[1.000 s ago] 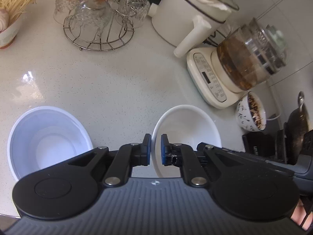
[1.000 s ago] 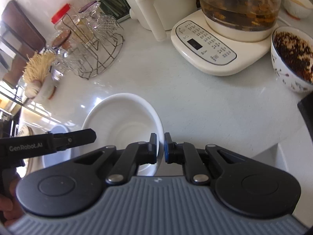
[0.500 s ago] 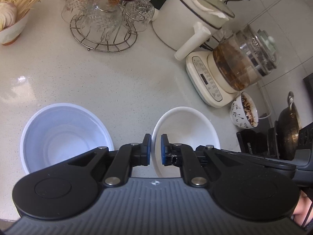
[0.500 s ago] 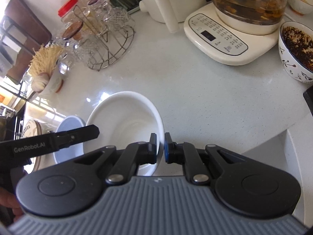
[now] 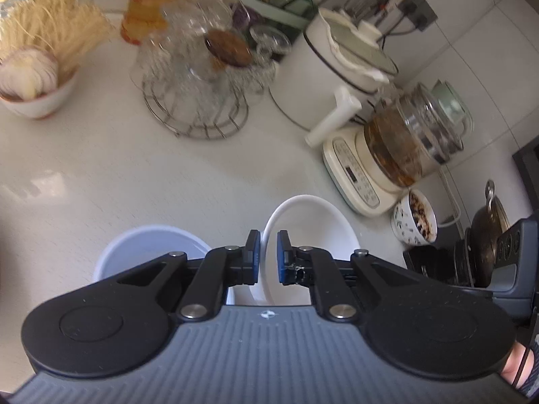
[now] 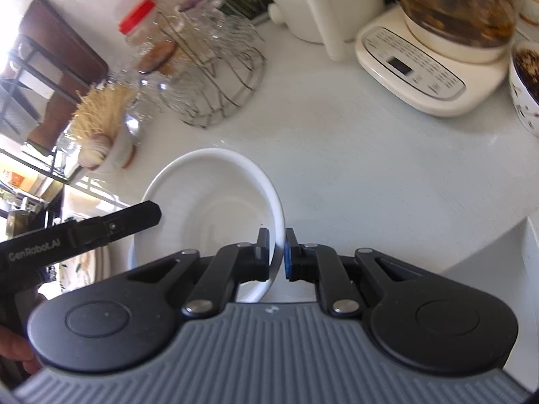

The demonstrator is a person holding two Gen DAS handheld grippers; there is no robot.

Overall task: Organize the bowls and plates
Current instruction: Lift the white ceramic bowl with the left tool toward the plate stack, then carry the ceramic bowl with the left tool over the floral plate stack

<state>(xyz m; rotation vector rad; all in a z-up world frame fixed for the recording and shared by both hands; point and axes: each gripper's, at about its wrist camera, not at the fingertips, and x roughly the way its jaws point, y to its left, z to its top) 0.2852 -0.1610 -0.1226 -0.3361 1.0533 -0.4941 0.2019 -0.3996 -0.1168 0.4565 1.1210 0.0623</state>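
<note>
Both your grippers, left gripper and right gripper, pinch opposite rims of the white bowl, lifted off the counter. Step: carry; next, prob. lower it level into the blue-white bowl just left of it, w/o tilting.

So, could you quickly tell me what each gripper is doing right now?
Left gripper: closed on the near-left rim of the white bowl.
Right gripper: closed on the same bowl's right rim.
</note>
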